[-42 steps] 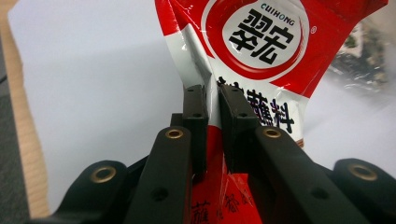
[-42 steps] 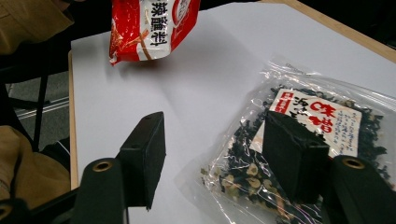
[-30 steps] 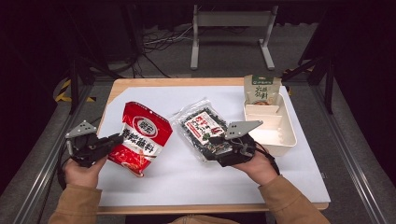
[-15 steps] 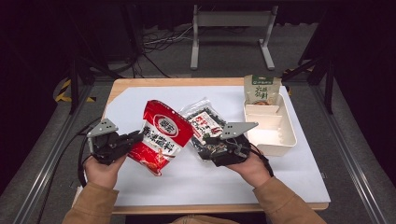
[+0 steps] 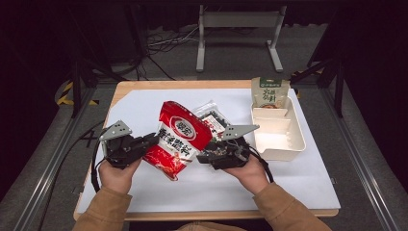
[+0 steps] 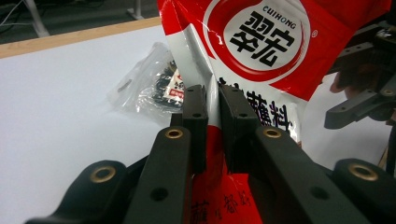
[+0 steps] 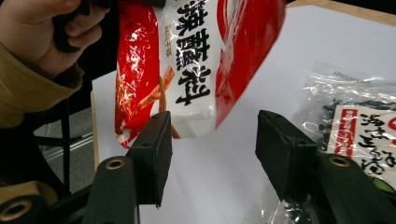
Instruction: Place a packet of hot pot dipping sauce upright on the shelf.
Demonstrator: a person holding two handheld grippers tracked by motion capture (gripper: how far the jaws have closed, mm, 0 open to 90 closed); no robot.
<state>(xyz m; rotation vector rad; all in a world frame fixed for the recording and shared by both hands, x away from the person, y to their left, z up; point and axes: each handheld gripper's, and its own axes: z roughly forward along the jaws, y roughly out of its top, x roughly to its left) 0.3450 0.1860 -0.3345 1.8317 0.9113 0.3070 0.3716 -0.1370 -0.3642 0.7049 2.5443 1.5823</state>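
Note:
A red and white seasoning packet (image 5: 180, 139) hangs tilted above the white table cover, with my left gripper (image 5: 154, 140) shut on its lower left edge. In the left gripper view the jaws (image 6: 213, 88) pinch the packet (image 6: 261, 42) flat. My right gripper (image 5: 204, 156) sits just right of the packet and stands open; its jaws have just been closing. In the right gripper view the packet's lower end (image 7: 196, 70) hangs just beyond the gap (image 7: 212, 121), and neither pad presses on it. A clear bag of dark dried food (image 5: 216, 120) lies under the right gripper.
A white divided tray (image 5: 288, 144) stands to the right on the table. A green packet (image 5: 270, 91) leans at its far end. The clear bag (image 7: 355, 126) lies right of the right jaw. The other gripper (image 6: 364, 102) is close at the right of the left gripper view.
My left gripper has carried the red packet to the right, up against the right gripper and partly over the clear bag. The right hand has stayed in place.

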